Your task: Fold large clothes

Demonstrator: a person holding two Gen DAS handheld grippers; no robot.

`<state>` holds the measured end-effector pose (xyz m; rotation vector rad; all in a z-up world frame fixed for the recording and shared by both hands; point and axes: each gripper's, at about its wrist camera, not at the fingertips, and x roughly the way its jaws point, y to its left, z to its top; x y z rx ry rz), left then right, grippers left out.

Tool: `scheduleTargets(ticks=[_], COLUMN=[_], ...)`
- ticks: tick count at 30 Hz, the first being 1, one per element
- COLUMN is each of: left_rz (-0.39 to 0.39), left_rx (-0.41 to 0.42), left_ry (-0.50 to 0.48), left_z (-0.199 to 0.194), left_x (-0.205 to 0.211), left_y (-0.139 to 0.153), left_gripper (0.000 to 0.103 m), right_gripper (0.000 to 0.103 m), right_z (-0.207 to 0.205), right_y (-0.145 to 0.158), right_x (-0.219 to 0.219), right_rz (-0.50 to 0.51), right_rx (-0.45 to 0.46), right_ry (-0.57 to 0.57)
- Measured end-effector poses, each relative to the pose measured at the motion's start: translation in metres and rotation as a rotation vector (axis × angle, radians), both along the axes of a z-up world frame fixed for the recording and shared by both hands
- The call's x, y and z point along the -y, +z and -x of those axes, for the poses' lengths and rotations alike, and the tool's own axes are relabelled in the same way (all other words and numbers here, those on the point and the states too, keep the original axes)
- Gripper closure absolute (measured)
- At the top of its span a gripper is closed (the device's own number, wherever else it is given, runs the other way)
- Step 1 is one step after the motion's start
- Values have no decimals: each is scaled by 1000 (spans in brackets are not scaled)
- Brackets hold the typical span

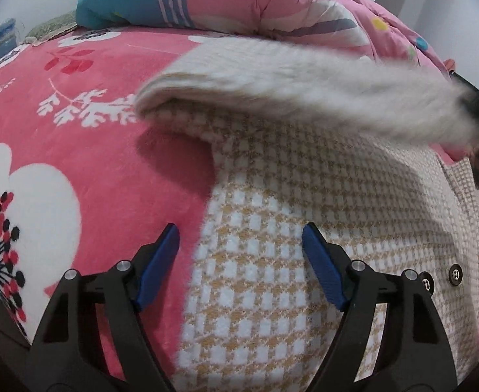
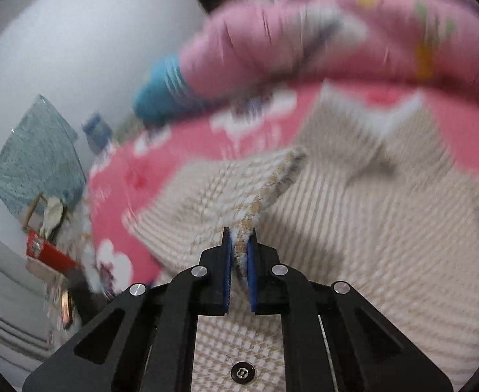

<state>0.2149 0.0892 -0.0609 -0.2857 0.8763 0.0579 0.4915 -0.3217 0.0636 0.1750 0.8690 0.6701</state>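
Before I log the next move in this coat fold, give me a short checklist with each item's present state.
1. Right gripper shut on the coat sleeve: ok.
2. Left gripper open, holding nothing: ok.
3. Left gripper over the coat's side edge: ok.
4. Sleeve lifted off the blanket: ok.
5. Coat body flat: cannot tell, the right view is blurred.

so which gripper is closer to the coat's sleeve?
Right. The right gripper is shut on the sleeve, lifting it over the checked coat. The left gripper hangs open above the coat's side edge, apart from the sleeve.
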Motion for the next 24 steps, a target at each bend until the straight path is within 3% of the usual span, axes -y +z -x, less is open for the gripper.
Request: scheduleTargets(ticks=[4, 6, 14, 18, 21, 24], left_rz=[-8, -8, -20, -22, -22, -23], left_rx=[0, 0, -7, -8, -8, -7], left_ry=[1, 0, -1, 0, -2, -4], left_z=[-2, -3, -2, -2, -2, -2], left_x=[3, 4, 4, 5, 4, 5], left_y=[-1, 0, -1, 0, 0, 0], left_gripper=[28, 28, 28, 28, 28, 28], right_gripper=[95, 95, 95, 95, 92, 86], right_z=[-1, 0, -22, -39, -53, -46], right_y=[38, 38, -13, -44, -77, -70], right_x=[39, 68, 129, 138, 143, 152], right_rz=[6, 27, 128, 229, 366, 388], right_rx=[92, 83, -35, -76, -147, -102], right_ry=[-100, -156, -296, -334, -368, -426])
